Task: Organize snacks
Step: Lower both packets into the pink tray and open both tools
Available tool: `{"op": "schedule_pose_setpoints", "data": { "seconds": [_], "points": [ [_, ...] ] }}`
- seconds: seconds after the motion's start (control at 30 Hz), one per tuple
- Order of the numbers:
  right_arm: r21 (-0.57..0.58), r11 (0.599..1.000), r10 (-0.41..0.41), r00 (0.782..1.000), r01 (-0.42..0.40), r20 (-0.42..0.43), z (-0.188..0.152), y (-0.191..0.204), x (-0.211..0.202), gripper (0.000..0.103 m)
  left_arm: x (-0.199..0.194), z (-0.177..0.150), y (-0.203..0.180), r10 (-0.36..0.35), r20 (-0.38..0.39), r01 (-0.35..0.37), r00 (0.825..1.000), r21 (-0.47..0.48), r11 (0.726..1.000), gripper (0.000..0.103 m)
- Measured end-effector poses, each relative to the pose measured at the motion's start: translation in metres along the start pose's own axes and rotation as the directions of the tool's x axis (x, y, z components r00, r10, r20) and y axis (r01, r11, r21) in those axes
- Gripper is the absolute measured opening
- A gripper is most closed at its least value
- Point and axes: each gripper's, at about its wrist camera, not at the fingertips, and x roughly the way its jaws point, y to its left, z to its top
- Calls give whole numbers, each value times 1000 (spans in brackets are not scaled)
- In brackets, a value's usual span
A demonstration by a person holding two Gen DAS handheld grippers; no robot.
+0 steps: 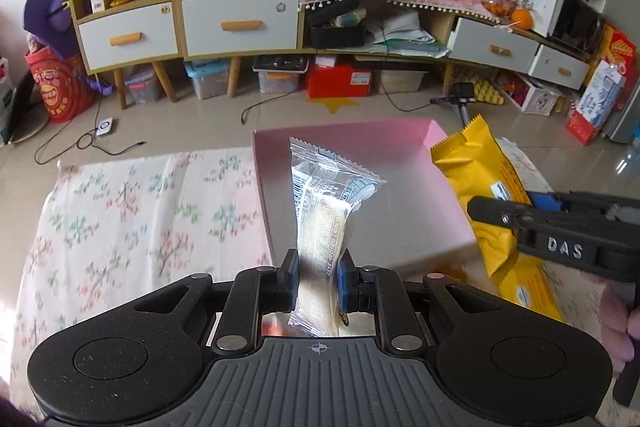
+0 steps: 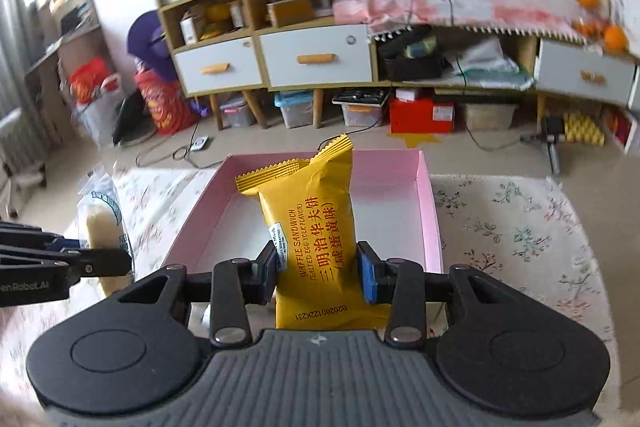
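Yellow waffle packet (image 2: 310,227) pinched by right gripper (image 2: 316,273); left gripper (image 1: 318,277) pinches clear-wrapped snack (image 1: 326,211), perhaps cake.

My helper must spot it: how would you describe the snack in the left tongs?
Find the pink tray on the floral cloth. In front of it, the left tongs clamp a clear packet; unlike the yellow packet beside it, it is see-through.

Left gripper (image 1: 318,277) pinches clear snack packet (image 1: 328,203) — pink box (image 1: 400,223) beyond.
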Motion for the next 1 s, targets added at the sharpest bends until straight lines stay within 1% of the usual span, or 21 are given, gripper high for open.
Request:
{"op": "schedule_pose_setpoints", "data": {
  "seconds": [0.1,0.17,0.27,0.37,0.5,0.7,0.77,0.8,0.83,0.87,0.9,0.93,1.0],
  "points": [
    [31,999,17,1000,-18,10,4,-10,10,37,14,16,-2,10,10,-10,1000,-6,1000,16],
    [34,999,15,1000,-16,27,6,-14,14,37,25,26,-5,19,9,-18,1000,-7,1000,16],
    [60,998,27,999,-29,36,12,-23,19,37,44,35,-8,30,-33,-30,999,8,1000,16],
    [96,994,52,998,-54,23,11,-28,27,37,65,36,-11,60,-79,-58,995,23,998,16],
    [73,997,30,1000,-30,1,7,-27,38,37,87,34,-14,102,-133,-99,986,32,995,16],
    [53,998,18,999,-17,-30,5,-27,47,37,101,32,-17,137,-160,-130,977,53,990,17],
    [46,999,11,999,-10,-33,5,-27,47,37,101,32,-17,146,-152,-140,977,51,989,22],
    [45,999,11,999,-9,-34,6,-26,47,40,101,33,-18,139,-139,-133,980,52,990,24],
    [49,999,11,999,-9,-34,6,-26,46,40,100,33,-19,133,-135,-127,982,52,991,30],
    [52,999,10,999,-8,-33,6,-26,44,46,99,33,-20,133,-135,-127,982,49,991,35],
    [55,998,10,999,-8,-32,7,-27,44,57,99,32,-19,133,-136,-127,982,49,991,44],
    [55,998,7,1000,-5,-25,7,-27,42,61,98,31,-20,133,-135,-128,982,51,991,50],
    [48,999,3,1000,-2,-12,8,-27,38,65,95,29,-21,134,-135,-128,982,57,990,52]
  ]
}}
